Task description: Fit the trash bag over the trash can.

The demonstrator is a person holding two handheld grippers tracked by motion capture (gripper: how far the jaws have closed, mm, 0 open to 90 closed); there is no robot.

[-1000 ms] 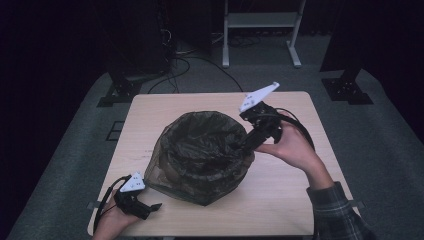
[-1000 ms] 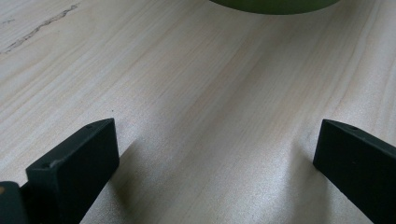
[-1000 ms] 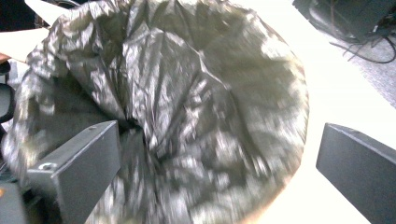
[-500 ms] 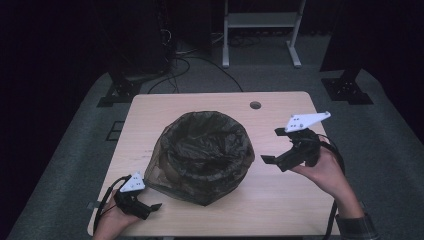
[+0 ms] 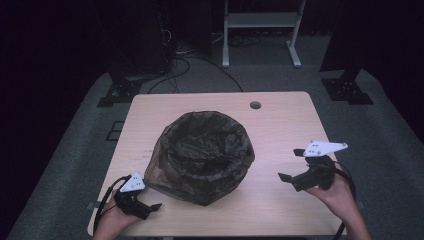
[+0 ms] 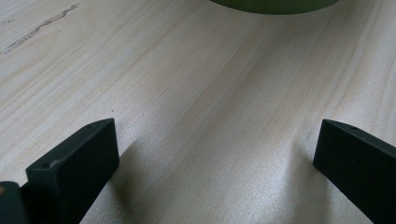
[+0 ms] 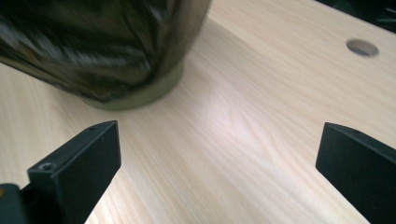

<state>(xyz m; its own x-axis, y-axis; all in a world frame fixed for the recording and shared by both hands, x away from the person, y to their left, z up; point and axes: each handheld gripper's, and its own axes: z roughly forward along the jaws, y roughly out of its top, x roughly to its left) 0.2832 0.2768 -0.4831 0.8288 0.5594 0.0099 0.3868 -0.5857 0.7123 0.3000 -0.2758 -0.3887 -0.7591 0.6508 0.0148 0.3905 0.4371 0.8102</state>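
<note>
A round green bin (image 5: 202,160) stands in the middle of the pale wooden table (image 5: 280,120), lined with a dark, crinkled plastic bag (image 5: 165,170) whose top is folded out over the rim and hangs loose down the sides. The bag spreads widest on the near left, where its skirt reaches the tabletop. In the right gripper view the bin's green foot (image 7: 159,88) peeps out under the glossy bag (image 7: 102,42), sitting flat on the wood.

The right gripper (image 5: 292,175) is held over the table's near right part, well apart from the bin, jaws pointing towards it. They stand wide apart with nothing between them; through the gap I see bare wood. The person's right hand (image 5: 337,192) grips it from behind, with the grey three-cornered plate (image 5: 322,148) on top and a cable trailing off towards the table's edge.

The left gripper (image 5: 150,206) sits low at the near left corner, just beside the bag's spread skirt but not touching it. Its jaws are likewise spread wide and empty, close over the tabletop, with the green base (image 6: 275,4) of the bin ahead of them in the left gripper view. The left hand (image 5: 112,222) holds it at the table's front edge.

Farther back, a round cable hole (image 5: 255,105) is cut in the table, behind the bin and a little to the right
</note>
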